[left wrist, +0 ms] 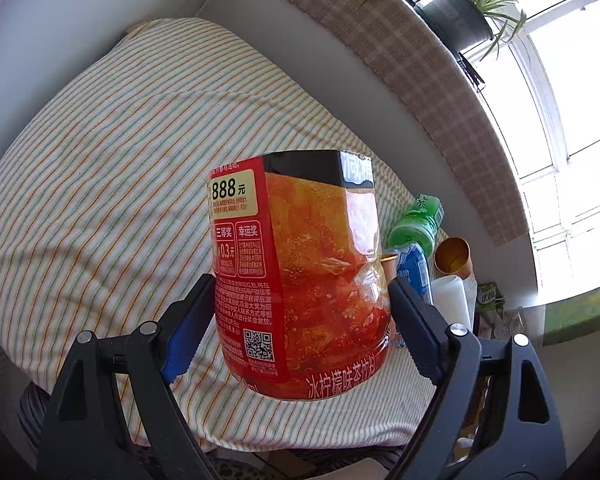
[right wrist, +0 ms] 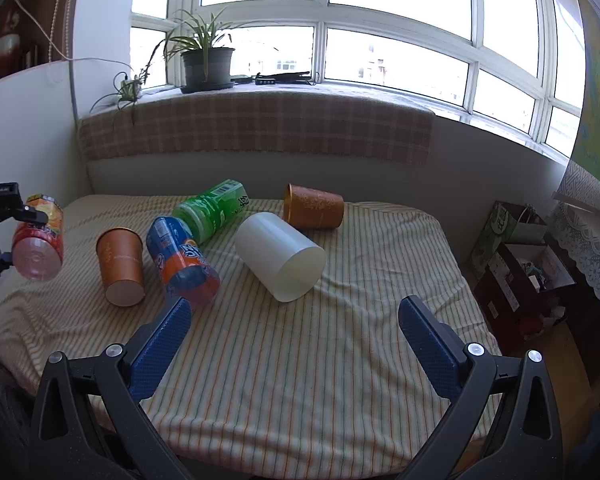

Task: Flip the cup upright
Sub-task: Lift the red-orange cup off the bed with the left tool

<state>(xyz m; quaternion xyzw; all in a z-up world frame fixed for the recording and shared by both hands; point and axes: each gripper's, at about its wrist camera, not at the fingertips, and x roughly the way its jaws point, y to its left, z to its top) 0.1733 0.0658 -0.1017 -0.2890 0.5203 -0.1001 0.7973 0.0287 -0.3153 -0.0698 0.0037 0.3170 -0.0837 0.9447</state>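
My left gripper [left wrist: 300,308] is shut on a red-orange labelled plastic cup [left wrist: 296,272] and holds it in the air above the striped cloth. It also shows in the right wrist view [right wrist: 40,240] at the far left, tilted, base toward the camera. My right gripper [right wrist: 296,320] is open and empty above the front of the table. A white cup [right wrist: 280,254] lies on its side ahead of it. A blue-orange cup [right wrist: 180,258], a green cup [right wrist: 212,212] and a brown paper cup [right wrist: 314,206] also lie on their sides. Another brown cup [right wrist: 121,266] stands mouth down.
The table wears a striped cloth [right wrist: 300,380]. A plaid-covered sill [right wrist: 260,128] with a potted plant [right wrist: 206,60] runs behind. Open cardboard boxes [right wrist: 520,256] stand on the floor at the right.
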